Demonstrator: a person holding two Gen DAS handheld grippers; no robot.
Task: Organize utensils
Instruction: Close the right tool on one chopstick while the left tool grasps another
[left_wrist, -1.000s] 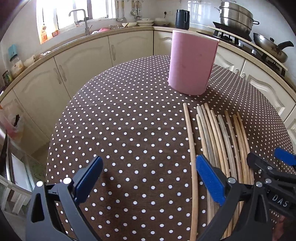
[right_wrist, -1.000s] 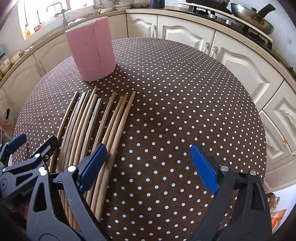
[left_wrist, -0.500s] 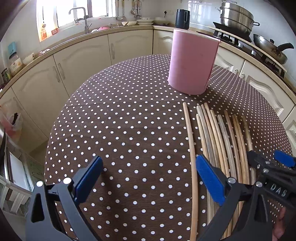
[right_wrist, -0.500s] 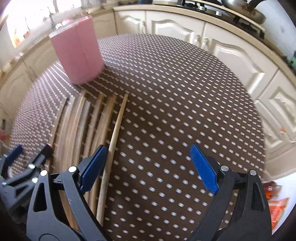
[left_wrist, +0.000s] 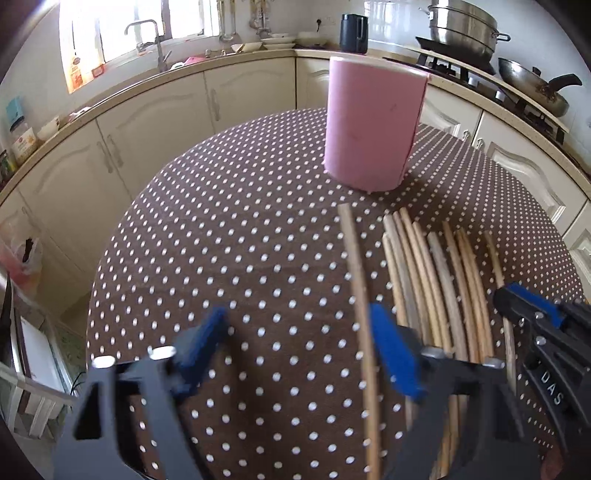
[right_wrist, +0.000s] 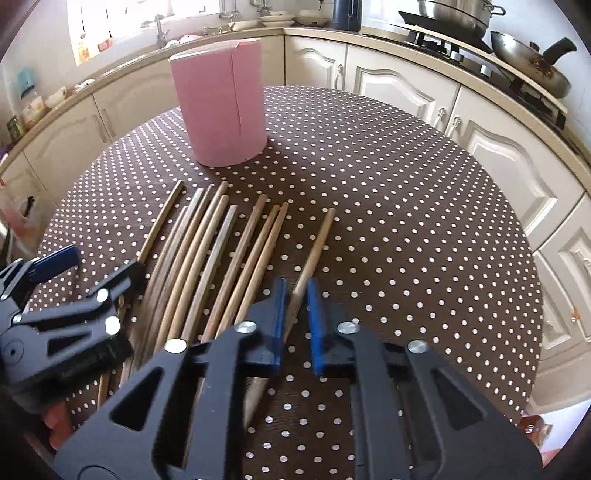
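Several wooden chopsticks (right_wrist: 207, 254) lie side by side on the brown polka-dot table (right_wrist: 406, 206). They also show in the left wrist view (left_wrist: 436, 280). A tall pink holder (right_wrist: 221, 103) stands upright beyond them, and shows in the left wrist view (left_wrist: 373, 122). My right gripper (right_wrist: 296, 317) is shut on the rightmost chopstick (right_wrist: 314, 251), set apart from the row. My left gripper (left_wrist: 299, 350) is half closed around the leftmost chopstick (left_wrist: 356, 280), which lies just inside the right finger; the blur hides any contact.
Cream kitchen cabinets (left_wrist: 147, 144) curve around the table. A wok (right_wrist: 532, 70) and a steel pot (left_wrist: 465, 26) sit on the stove at the back right. A sink (left_wrist: 155, 40) is below the window.
My right gripper has closed from wide open onto the rightmost chopstick. My left gripper's jaws have narrowed and moved toward the leftmost chopstick.
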